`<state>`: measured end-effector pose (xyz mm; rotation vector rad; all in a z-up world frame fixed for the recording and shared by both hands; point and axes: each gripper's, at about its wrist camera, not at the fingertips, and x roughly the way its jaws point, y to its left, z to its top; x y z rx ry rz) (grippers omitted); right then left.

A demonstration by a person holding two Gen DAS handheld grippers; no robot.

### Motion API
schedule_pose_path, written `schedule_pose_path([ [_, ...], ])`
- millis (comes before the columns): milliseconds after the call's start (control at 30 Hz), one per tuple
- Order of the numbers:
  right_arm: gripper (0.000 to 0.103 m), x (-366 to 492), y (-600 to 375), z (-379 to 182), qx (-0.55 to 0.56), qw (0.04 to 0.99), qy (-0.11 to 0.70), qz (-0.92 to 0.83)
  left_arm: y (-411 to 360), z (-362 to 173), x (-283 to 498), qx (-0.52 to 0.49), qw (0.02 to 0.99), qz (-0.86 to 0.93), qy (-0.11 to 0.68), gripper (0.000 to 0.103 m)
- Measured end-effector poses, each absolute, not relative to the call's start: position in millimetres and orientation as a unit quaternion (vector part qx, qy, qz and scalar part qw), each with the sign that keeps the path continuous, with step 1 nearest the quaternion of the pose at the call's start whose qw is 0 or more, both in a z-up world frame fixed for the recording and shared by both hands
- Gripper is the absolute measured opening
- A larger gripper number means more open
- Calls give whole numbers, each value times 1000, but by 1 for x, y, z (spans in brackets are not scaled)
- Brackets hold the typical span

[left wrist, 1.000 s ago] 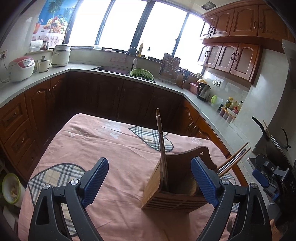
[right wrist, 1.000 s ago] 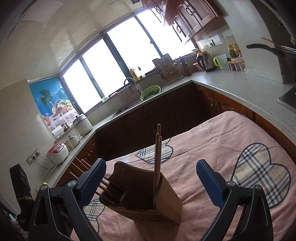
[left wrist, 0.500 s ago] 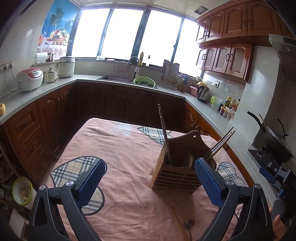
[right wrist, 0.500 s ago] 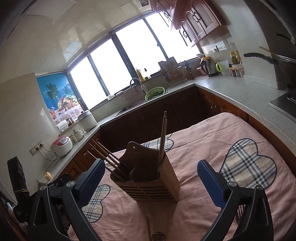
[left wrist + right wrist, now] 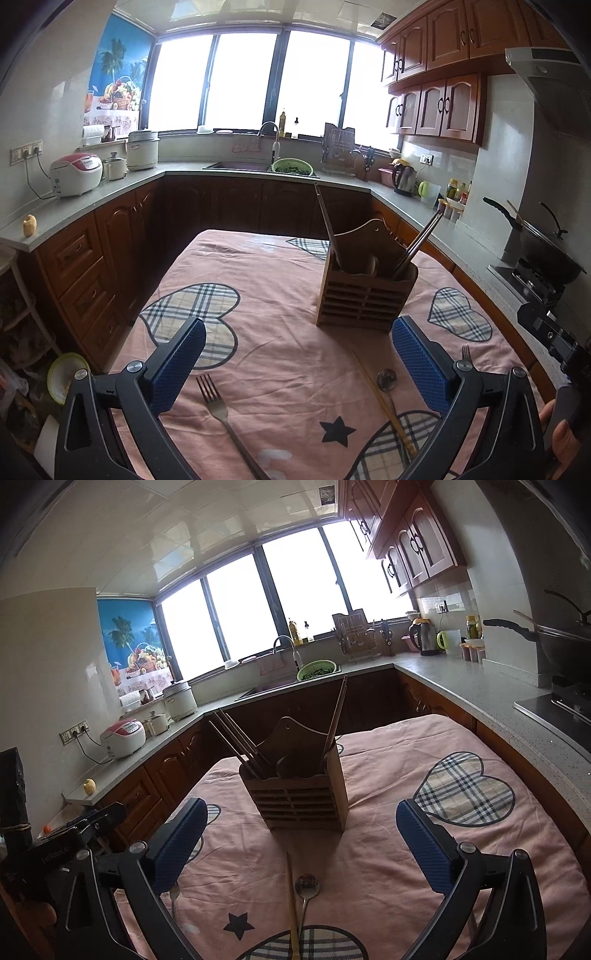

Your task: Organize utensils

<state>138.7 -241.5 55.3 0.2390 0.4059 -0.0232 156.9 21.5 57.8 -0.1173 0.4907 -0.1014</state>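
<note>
On the surface [image 5: 295, 369] we count one wooden holder [image 5: 364, 295], two forks, one spoon [image 5: 386, 380] and one loose chopstick [image 5: 384, 398]. The holder stands upright past both tongs; one chopstick pair [image 5: 327, 221] leans left in it and a dark bundle [image 5: 421, 240] leans right. The near fork [image 5: 221, 413] lies lengthwise, tines away from us. The second fork [image 5: 466, 352] shows only its tines behind our left tongs [image 5: 297, 365]. Spoon and loose chopstick lie side by side, bowl toward the holder. Our left tongs are spread wide, their jaws having just been opening, with nothing gripped. Our right tongs [image 5: 301, 843] are likewise released.
</note>
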Motion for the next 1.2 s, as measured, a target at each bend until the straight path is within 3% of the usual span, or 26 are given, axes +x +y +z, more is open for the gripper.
schedule_pose_path([
  [1200,103,13,-203,16,3,990,133,-40,10,6,24,-13,981,7,194,102],
])
